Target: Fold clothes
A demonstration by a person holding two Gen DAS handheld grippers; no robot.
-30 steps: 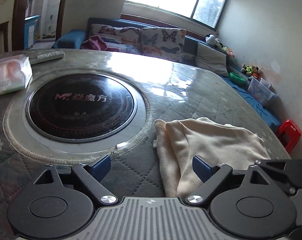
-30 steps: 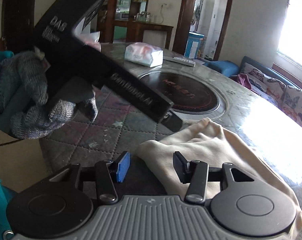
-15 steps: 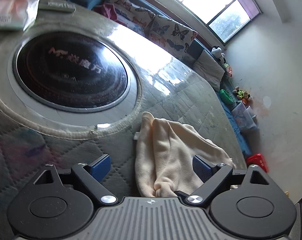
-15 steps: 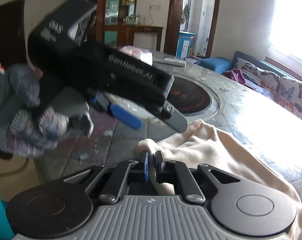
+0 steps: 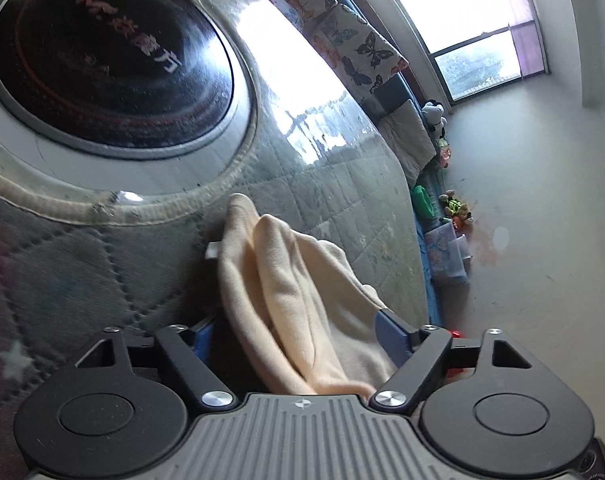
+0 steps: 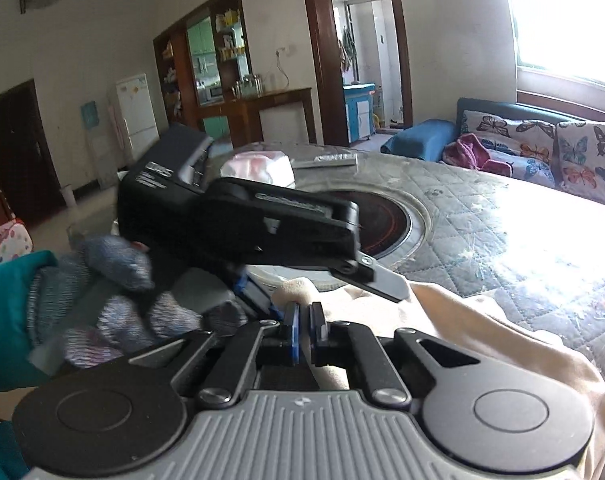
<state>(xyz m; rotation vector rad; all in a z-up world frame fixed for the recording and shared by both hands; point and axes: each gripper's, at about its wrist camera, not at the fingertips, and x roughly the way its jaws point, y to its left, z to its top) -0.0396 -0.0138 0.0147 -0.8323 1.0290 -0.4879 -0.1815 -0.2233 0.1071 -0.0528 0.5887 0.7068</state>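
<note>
A cream garment (image 5: pixel 298 292) lies bunched on the quilted table cover, near the table's edge. My left gripper (image 5: pixel 298 340) is open, its blue pads on either side of the cloth's near end, tilted over it. In the right wrist view the same cream garment (image 6: pixel 482 332) drapes toward the lower right. My right gripper (image 6: pixel 304 328) is shut on a fold of the garment's edge. The left gripper's black body (image 6: pixel 262 220), held by a gloved hand (image 6: pixel 114 292), hangs just beyond my right fingertips.
A round black induction cooktop (image 5: pixel 106 60) is set into the table beyond the garment. A tissue pack (image 6: pixel 258 164) and a remote (image 6: pixel 326 159) lie at the far side. A butterfly-print sofa (image 6: pixel 542 144) stands behind the table, the table edge drops off to the right.
My left gripper has come down and tilted over the garment's near end, jaws still open. My right gripper closed on the garment's edge and has lifted it slightly.
</note>
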